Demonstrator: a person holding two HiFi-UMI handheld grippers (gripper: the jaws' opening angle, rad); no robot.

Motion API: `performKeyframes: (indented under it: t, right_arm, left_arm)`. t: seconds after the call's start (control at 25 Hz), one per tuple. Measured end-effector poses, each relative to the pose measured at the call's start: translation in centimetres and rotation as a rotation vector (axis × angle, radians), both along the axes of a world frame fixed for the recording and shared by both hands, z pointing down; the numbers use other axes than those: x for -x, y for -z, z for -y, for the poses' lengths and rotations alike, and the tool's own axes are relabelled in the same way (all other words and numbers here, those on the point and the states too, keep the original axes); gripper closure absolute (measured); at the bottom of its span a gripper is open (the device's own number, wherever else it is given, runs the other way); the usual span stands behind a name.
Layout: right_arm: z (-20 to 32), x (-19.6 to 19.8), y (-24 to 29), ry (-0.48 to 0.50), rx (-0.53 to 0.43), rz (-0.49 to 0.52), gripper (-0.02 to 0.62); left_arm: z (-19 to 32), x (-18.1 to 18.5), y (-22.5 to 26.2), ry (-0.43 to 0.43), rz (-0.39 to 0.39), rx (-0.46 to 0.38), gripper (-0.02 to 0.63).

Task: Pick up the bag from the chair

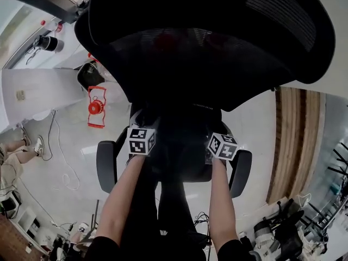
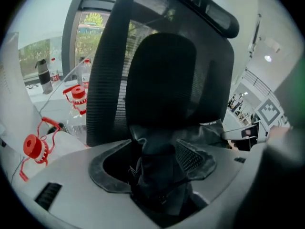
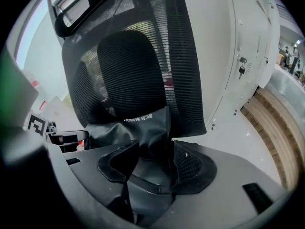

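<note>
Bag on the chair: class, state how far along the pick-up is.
Done: the left gripper and right gripper are at the bag. In hand: their open fingers straddle its folds without pinching. To do: close, then lift it off the chair, where it rests.

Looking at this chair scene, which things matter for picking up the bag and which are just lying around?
For the job: bag, chair, left gripper, right gripper, both open with bag fabric between the jaws.
Lying about: red spool, dark bottle, clear bottle.
</note>
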State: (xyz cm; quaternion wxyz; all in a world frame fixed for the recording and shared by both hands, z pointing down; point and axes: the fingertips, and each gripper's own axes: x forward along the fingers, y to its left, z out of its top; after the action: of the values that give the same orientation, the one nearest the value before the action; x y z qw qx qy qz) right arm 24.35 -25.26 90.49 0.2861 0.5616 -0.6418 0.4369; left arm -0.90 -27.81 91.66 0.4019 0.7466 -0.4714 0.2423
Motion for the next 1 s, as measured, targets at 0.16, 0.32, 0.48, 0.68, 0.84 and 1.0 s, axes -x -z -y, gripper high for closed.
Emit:
performKeyframes:
  t: [0.16, 0.32, 0.48, 0.68, 0.84, 1.0]
  right_arm:
    - [0.1, -0.1, -0.7, -0.037, 0.008, 0.090, 0.399]
    - [-0.1, 0.4, -0.9, 0.008, 0.002, 0.064, 0.437]
    - [-0.4, 0.9, -1.2, 0.026, 0.014, 0.067, 0.463]
    - [-2.2, 0.8, -0.4, 0.032, 0.006, 0.080, 0.496]
    - [-4.2, 1.3, 0.2, 0.032, 0.014, 0.080, 0.523]
    - [-6.0, 1.6, 1.1, 0.035, 0.004, 0.085, 0.534]
  left_arm:
    - [0.0, -0.4, -0.9, 0.000, -0.054, 0.044, 0.362]
    - [-0.3, -0.5, -0.9, -0.025, -0.044, 0.025, 0.401]
    - [-0.7, -0.1, -1.1, -0.052, -0.036, 0.002, 0.442]
    - [-2.3, -0.5, -0.5, -0.057, -0.059, -0.002, 0.471]
    - [-4.3, -0.2, 0.3, -0.057, -0.062, 0.009, 0.486]
    - [-6.5, 0.2, 1.1, -0.062, -0.089, 0.022, 0.494]
